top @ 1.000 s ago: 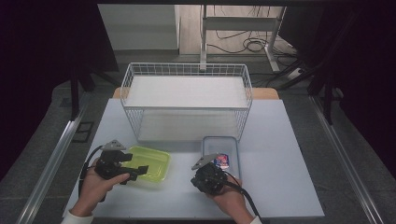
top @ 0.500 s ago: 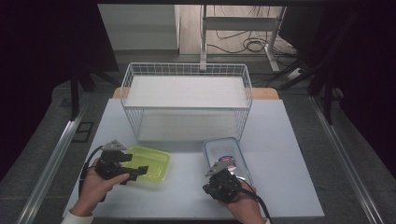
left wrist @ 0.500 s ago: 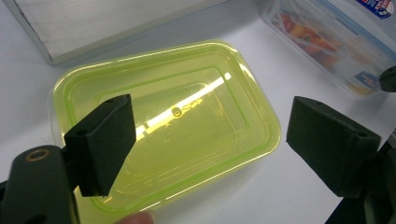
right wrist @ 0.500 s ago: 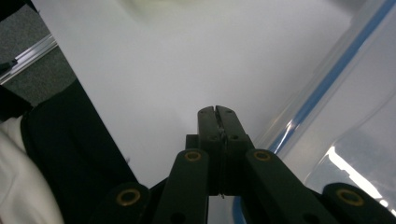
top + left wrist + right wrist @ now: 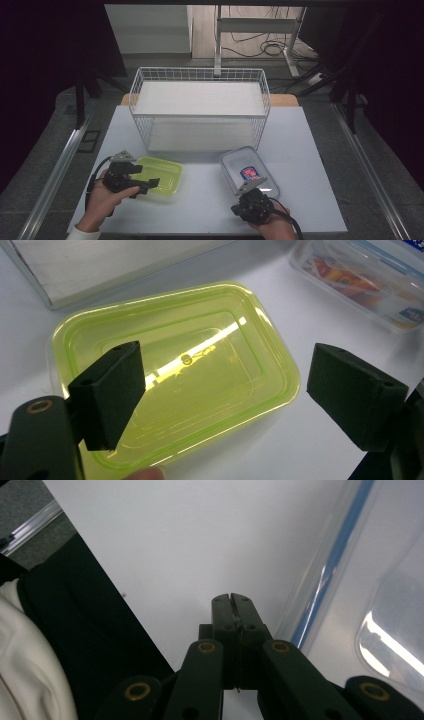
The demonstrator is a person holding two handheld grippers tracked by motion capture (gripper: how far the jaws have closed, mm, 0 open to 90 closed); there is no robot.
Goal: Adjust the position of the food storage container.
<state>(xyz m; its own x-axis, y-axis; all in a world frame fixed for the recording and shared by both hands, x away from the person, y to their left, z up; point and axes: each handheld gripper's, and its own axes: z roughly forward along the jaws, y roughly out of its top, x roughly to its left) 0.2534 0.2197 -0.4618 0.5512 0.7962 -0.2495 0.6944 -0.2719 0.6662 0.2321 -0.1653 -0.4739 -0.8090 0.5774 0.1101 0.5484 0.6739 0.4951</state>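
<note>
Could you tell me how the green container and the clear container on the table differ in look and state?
The green container is translucent yellow-green and looks empty; the clear container is colourless with a blue-edged lid and something red inside. The left gripper hovers open over the green container, while the right gripper is shut, empty, at the clear container's near edge. Both are rounded rectangular boxes lying flat on the white table before the wire basket.

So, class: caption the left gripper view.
Open hand-held gripper poised over a green plastic container on the white table.
</note>
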